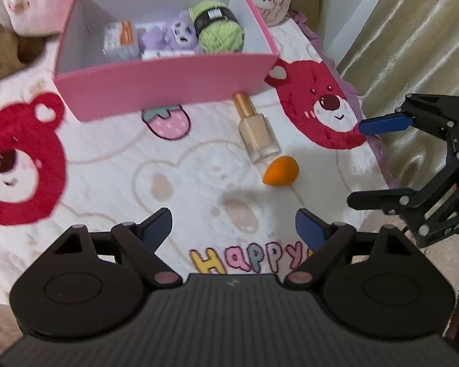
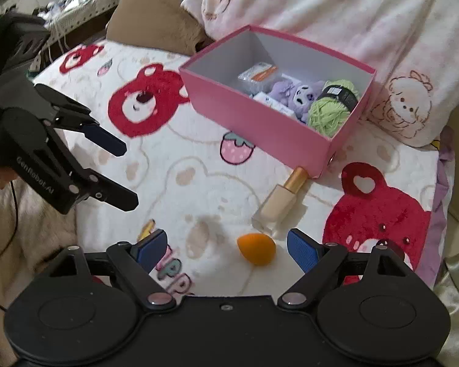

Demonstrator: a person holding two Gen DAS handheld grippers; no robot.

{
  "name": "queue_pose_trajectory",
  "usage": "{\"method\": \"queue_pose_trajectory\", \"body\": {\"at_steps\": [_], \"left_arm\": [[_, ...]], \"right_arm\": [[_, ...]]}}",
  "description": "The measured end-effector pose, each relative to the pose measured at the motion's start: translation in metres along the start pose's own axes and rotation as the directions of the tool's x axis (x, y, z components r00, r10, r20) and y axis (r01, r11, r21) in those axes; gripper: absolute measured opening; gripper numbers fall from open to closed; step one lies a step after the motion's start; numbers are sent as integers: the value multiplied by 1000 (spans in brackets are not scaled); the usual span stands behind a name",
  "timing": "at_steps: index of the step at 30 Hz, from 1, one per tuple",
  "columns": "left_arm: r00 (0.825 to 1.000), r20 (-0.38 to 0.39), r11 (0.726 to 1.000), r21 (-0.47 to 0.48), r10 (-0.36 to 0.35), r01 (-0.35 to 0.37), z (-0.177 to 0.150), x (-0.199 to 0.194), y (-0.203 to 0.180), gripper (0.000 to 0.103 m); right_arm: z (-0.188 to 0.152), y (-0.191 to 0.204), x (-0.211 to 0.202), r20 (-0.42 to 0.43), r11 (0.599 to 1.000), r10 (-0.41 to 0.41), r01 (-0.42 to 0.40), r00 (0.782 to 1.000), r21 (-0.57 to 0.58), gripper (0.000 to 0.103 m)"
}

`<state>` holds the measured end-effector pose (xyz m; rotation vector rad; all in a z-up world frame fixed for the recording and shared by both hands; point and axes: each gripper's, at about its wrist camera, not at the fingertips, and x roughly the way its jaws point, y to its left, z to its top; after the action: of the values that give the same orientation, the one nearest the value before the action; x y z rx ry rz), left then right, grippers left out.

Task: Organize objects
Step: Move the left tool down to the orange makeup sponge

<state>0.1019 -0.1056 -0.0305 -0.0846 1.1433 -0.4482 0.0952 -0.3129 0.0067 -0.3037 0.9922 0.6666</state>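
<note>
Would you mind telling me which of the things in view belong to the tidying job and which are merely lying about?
Part of the job:
pink box
foundation bottle, lying beside the box
orange sponge, on the blanket
yarn ball, plush toy and small packets, already in the box

Just lying about:
bear blanket
pillows
curtain

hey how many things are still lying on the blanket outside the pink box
2. The bottle lies on its side, cap toward the box corner. The orange sponge sits just beside the bottle's base, between the right gripper's open fingers. The box may hide others.
</note>
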Motion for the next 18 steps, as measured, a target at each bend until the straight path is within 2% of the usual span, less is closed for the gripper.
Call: {"method": "queue_pose_trajectory", "body": {"at_steps": [7, 11, 18], "left_arm": [[995, 78, 996, -54, -66, 71, -6, 34, 2, 84], [987, 140, 993, -72, -81, 92, -4, 50, 0, 83], [977, 192, 991, -73, -94, 110, -6, 79, -3, 81]], "right_arm": [[-9, 0, 33, -22, 994, -27, 25, 999, -102, 89], [-11, -6, 57, -52, 995, -35, 30, 998, -91, 88], [-19, -9, 89, -105, 997, -21, 14, 994, -73, 88]]}}
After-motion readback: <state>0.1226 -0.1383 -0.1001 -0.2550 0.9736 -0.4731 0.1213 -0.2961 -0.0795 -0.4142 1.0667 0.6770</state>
